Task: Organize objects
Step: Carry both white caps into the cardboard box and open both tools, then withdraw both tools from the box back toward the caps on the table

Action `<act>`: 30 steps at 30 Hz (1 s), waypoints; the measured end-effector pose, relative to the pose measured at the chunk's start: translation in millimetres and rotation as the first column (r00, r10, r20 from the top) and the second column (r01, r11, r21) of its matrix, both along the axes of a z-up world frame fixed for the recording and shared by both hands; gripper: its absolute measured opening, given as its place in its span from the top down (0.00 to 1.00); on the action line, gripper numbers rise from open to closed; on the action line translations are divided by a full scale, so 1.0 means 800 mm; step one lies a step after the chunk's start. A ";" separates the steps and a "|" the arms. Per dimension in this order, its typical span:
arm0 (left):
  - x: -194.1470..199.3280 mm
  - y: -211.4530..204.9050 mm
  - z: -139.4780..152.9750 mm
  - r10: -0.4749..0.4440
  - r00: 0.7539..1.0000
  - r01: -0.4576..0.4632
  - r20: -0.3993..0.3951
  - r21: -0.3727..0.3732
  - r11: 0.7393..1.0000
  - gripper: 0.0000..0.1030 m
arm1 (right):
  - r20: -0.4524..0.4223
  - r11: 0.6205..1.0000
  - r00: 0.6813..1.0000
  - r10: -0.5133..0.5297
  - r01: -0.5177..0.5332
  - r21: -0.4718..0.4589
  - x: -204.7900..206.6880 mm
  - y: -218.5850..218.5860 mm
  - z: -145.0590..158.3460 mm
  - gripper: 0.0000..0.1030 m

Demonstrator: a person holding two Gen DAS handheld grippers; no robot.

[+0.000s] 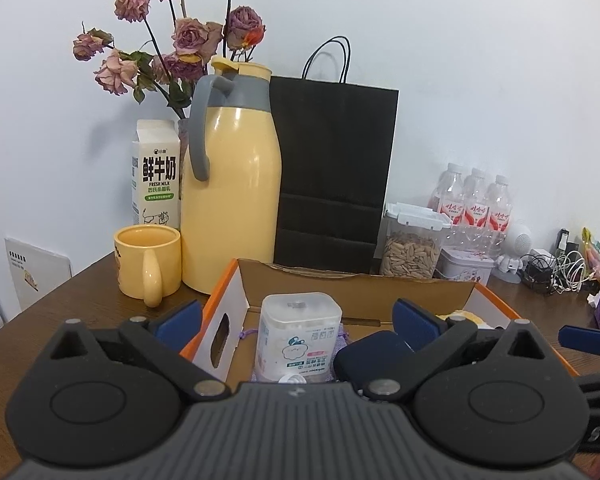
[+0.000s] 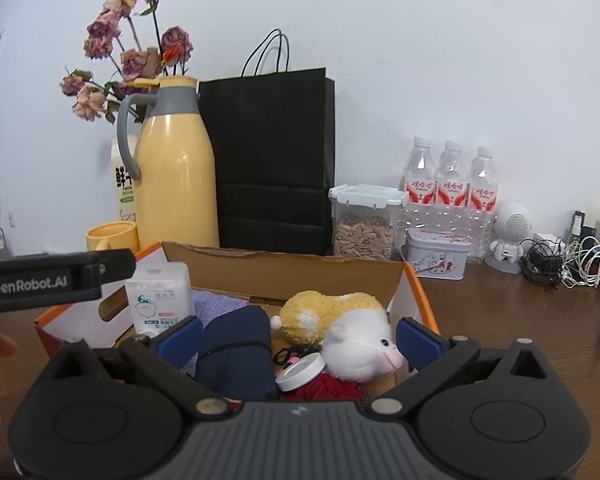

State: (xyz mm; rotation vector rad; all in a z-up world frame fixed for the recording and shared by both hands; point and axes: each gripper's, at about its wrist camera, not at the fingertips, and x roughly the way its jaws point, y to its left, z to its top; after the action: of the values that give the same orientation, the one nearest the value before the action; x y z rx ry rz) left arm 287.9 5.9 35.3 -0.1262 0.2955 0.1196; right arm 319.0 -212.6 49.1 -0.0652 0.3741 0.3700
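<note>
Orange-edged cardboard box (image 2: 414, 280) already holds white-and-yellow plush toy (image 2: 356, 332); left gripper (image 1: 296, 320) and right gripper (image 2: 298, 338) gape empty; yellow ceramic mug (image 1: 148, 260) waits outside

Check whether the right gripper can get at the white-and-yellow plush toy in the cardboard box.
Probably yes: the right gripper is open just before the plush toy, which lies uncovered atop the cardboard box contents.
</note>
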 end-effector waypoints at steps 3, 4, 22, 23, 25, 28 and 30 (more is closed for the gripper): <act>-0.010 0.002 0.004 -0.007 1.000 0.007 0.010 0.001 1.000 0.00 | 0.010 1.000 1.000 -0.008 0.008 0.013 -0.008 -0.010 0.007 0.00; -0.013 0.003 0.006 -0.009 1.000 0.009 0.014 0.001 1.000 0.00 | 0.015 1.000 1.000 -0.010 0.010 0.017 -0.011 -0.014 0.009 0.00; -0.067 0.024 -0.023 -0.055 0.994 0.063 -0.091 0.079 0.995 0.00 | -0.060 0.998 0.998 -0.008 0.004 -0.069 -0.049 -0.067 -0.022 0.00; -0.069 0.026 -0.026 -0.054 0.994 0.062 -0.099 0.081 0.995 0.00 | -0.072 0.997 0.997 -0.011 0.005 -0.080 -0.049 -0.069 -0.027 0.00; -0.072 0.030 -0.032 -0.044 0.992 0.054 -0.116 0.084 0.995 0.00 | -0.096 0.995 0.995 -0.017 0.008 -0.095 -0.048 -0.074 -0.035 0.00; -0.076 0.040 -0.042 -0.022 0.989 0.034 -0.145 0.085 0.996 0.00 | -0.138 0.993 0.990 -0.037 0.021 -0.115 -0.043 -0.083 -0.048 0.00; -0.077 0.047 -0.047 -0.005 0.987 0.018 -0.162 0.079 0.997 0.00 | -0.160 0.993 0.986 -0.055 0.037 -0.116 -0.037 -0.087 -0.053 0.03</act>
State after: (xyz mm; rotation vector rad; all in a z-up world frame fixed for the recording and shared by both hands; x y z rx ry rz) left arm 226.3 43.5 -2.2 -0.0349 0.4524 0.1307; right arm 289.0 -282.3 6.3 -0.1366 0.5577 0.3089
